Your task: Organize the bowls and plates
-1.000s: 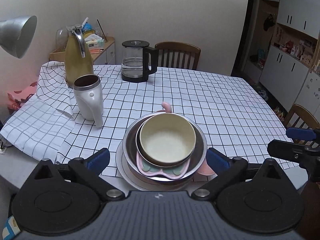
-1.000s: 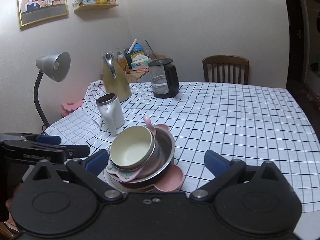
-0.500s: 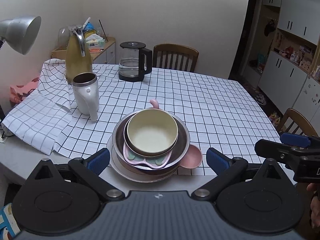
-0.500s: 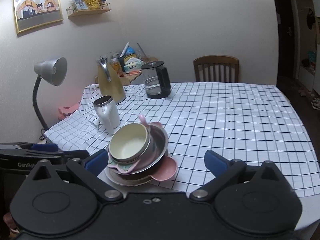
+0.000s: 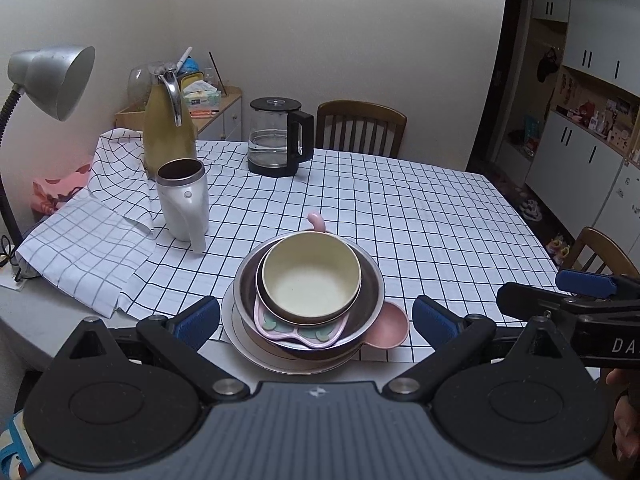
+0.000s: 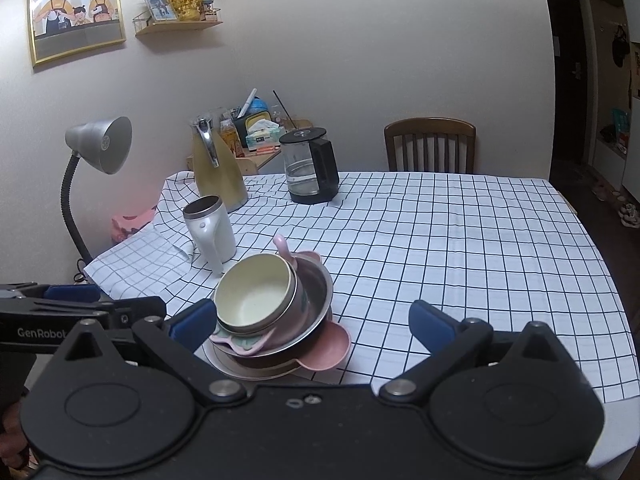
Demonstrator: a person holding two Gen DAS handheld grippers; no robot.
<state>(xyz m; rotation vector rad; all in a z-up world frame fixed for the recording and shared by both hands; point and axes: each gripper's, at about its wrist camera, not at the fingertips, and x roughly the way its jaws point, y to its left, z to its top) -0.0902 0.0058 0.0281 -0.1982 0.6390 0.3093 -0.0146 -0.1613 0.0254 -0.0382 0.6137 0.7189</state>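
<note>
While the checked tablecloth point(image 5: 400, 208) covers most of the table, the dishes sit in one nested pile at its near edge, straight ahead of both grippers. At the bottom lies a flat white plate point(image 5: 240, 340), with a pink lobed dish point(image 5: 390, 326) jutting out from under the pile toward the right. On these rests a wide steel bowl point(image 5: 370, 280), then a small pink tray point(image 5: 300, 330), then a darker bowl point(image 6: 298, 304), and on top a cream bowl point(image 5: 312, 280), tipped toward the left as the right wrist view shows.

The left gripper point(image 5: 316, 316) hangs just short of the pile, squarely centred on it, its blue-padded fingers spread wide to either side and gripping nothing. The right gripper point(image 6: 312, 320) is likewise spread and empty, but the pile lies toward its left finger, off its centre line. So the left one looks better lined up with the top bowl, while the pink dish's free edge lies on the right gripper's side.

Such a pile fits either dishes gathered up or dishes waiting to be sorted apart; these views do not settle which.
</note>
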